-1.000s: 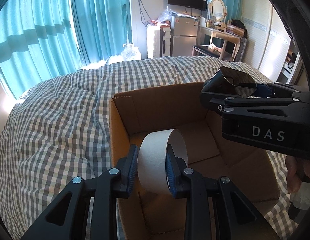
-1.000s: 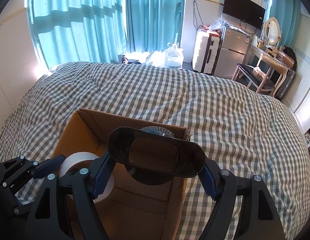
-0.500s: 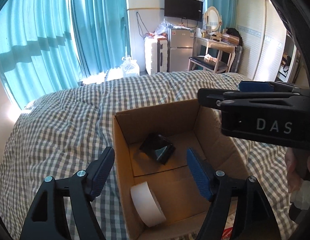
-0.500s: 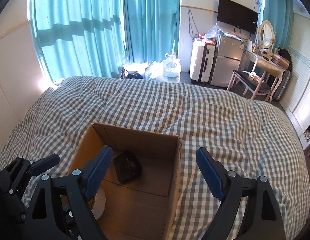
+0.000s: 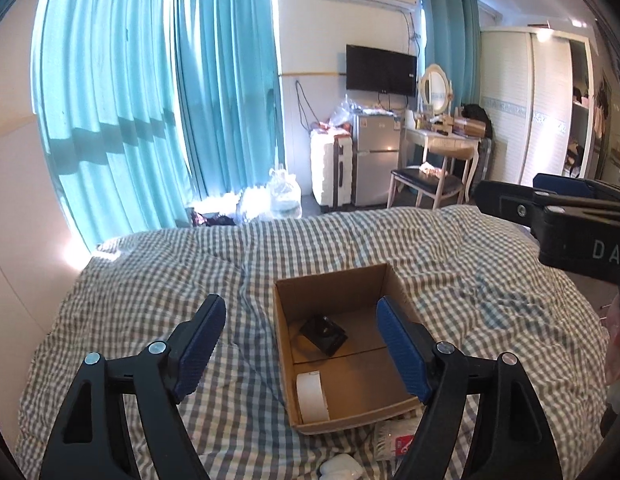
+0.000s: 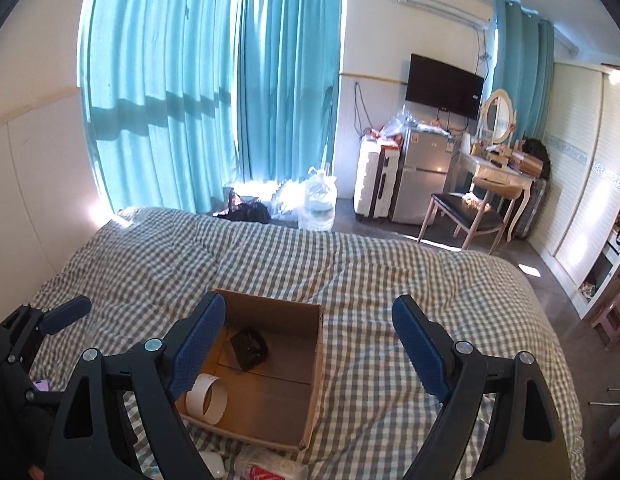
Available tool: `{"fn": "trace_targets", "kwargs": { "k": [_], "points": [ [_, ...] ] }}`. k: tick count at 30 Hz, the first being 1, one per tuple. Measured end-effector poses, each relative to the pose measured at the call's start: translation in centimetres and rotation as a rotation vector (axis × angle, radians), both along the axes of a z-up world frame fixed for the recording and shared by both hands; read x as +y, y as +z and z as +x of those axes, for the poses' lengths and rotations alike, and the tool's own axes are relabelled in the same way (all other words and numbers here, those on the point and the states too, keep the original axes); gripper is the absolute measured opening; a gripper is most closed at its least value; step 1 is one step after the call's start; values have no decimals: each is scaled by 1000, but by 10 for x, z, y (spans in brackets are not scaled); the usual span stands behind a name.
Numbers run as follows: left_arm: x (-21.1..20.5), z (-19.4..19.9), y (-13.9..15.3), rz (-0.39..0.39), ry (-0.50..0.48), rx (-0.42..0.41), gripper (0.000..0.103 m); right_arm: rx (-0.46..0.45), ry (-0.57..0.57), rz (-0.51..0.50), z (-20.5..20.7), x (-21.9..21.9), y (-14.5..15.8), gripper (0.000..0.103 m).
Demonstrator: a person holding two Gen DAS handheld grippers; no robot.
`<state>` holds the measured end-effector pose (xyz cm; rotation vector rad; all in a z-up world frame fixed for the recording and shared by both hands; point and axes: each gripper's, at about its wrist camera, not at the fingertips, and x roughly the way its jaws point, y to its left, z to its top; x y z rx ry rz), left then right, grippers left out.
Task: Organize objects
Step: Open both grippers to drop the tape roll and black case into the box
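The cardboard box [image 5: 351,344] sits open on the checked bed [image 5: 150,288], near the foot-of-frame edge of the quilt. Inside it, a white tape roll [image 5: 311,396] stands on its edge against the wall at 9 o'clock in the left wrist view, in the near half of the box floor. A small black object [image 5: 323,330] lies tilted on the floor of the far half, toward 12 o'clock from the roll and apart from it; what it is I cannot tell.

The left gripper [image 5: 300,346] hangs above the box with its jaws wide and nothing between them. The right gripper [image 6: 310,352] hangs beside it at 3 o'clock, jaws likewise wide and empty, the box under its inner finger.

Just outside the near wall of the box, at 6 o'clock, lie a crumpled clear wrapper with red print [image 5: 393,438] and a small white rounded thing [image 5: 341,466], both on the quilt.

Beyond the bed, teal curtains [image 6: 214,92] cover the window at 11 o'clock, and a wall television [image 6: 443,85] hangs at 1 o'clock.
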<state>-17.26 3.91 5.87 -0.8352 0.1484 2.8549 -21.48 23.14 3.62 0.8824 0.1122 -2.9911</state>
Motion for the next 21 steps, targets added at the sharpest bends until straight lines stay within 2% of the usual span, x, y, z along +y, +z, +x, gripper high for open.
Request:
{"fn": "trace_targets", "kwargs": {
  "k": [7, 12, 16, 21],
  "points": [
    [-5, 45, 38, -5, 7, 74, 83, 73, -12, 15, 67, -4, 39, 86],
    [-10, 71, 46, -20, 34, 105, 86, 106, -30, 18, 107, -2, 53, 86],
    [-14, 92, 43, -9, 53, 106, 87, 102, -40, 25, 130, -3, 47, 86],
    [-24, 114, 32, -2, 79, 110, 87, 86, -40, 16, 155, -3, 26, 86]
  ]
}}
